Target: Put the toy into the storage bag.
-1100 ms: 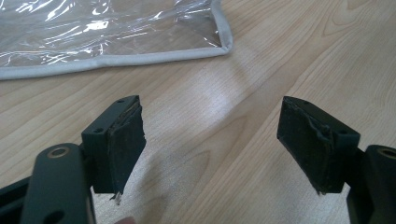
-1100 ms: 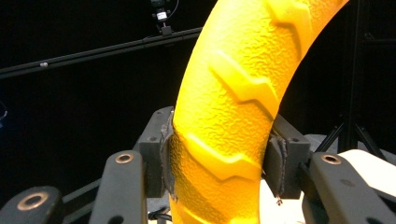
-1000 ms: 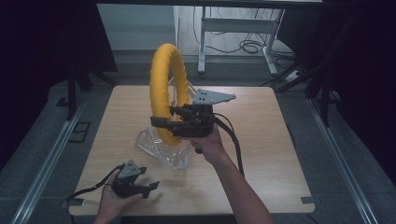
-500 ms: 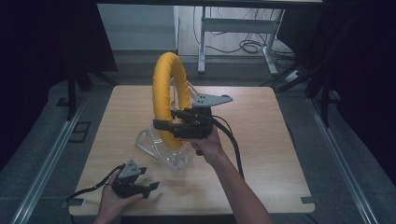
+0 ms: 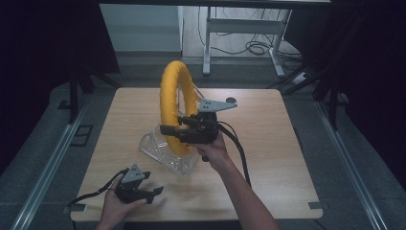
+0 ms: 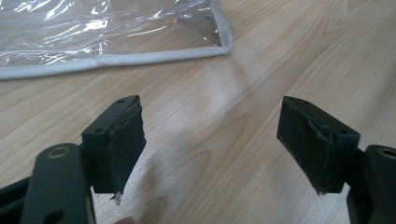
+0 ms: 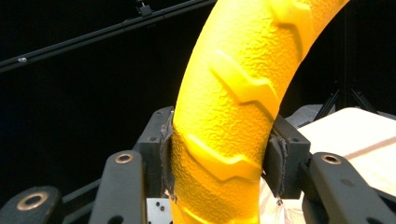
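We see the right gripper (image 5: 168,130) pinching the yellow ring (image 5: 174,103) low on its near side, its fingers (image 7: 164,149) pressed against both flanks of the ring's textured, ridged surface. The ring stands upright on edge near the middle of the tabletop (image 5: 268,143), its lower part sitting in the clear plastic bag (image 5: 165,151) (a crumpled, see-through pouch with a pale hemmed edge). In the right gripper view the ring (image 7: 233,112) rises between the two pads and curves up and to the right against a dark background.

The left gripper (image 5: 152,192) lies low at the near left part of the tabletop, held in the person's left hand (image 5: 115,208), well apart from the ring. Its fingers (image 6: 122,140) are spread wide with nothing between them; in the left gripper view we find bare wood grain in the gap and the bag's hemmed corner (image 6: 219,44) lying flat on the tabletop beyond.

The person's right forearm (image 5: 239,191) reaches in from the bottom edge, a black cable (image 5: 239,151) trailing beside it from the right gripper.
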`<state>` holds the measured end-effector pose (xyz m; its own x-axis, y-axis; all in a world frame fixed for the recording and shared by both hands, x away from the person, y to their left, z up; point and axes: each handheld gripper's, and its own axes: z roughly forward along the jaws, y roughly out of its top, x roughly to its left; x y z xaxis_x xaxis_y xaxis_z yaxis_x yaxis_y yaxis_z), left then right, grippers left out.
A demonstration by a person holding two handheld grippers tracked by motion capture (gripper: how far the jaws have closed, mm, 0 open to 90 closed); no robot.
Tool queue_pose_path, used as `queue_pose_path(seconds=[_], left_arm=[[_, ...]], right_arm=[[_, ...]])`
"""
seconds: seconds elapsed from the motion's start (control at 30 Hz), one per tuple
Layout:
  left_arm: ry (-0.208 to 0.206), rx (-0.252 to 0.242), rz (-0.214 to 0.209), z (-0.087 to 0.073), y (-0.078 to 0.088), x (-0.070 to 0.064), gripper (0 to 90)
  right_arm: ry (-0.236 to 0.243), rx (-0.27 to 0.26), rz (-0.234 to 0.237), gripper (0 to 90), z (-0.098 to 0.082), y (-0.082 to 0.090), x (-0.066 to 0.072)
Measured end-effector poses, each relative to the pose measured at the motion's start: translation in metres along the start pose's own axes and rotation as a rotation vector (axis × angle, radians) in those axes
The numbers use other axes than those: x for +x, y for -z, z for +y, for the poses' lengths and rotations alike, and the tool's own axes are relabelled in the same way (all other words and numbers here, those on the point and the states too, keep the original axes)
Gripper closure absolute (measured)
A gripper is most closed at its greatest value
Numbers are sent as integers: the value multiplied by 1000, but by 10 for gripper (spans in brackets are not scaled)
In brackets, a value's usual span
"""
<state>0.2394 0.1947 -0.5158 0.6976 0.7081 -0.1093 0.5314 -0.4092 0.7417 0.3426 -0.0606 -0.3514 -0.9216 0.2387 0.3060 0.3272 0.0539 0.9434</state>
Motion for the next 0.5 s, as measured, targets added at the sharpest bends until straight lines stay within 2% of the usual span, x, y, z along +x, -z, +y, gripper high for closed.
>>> queue_pose_path(seconds=[0.27, 0.5], left_arm=[[-1, 0, 0, 0, 0, 0, 229], [-1, 0, -1, 0, 0, 0, 229]], right_arm=[[-26, 22, 5, 501, -12, -5, -6], [-23, 46, 8, 501, -22, -7, -8]])
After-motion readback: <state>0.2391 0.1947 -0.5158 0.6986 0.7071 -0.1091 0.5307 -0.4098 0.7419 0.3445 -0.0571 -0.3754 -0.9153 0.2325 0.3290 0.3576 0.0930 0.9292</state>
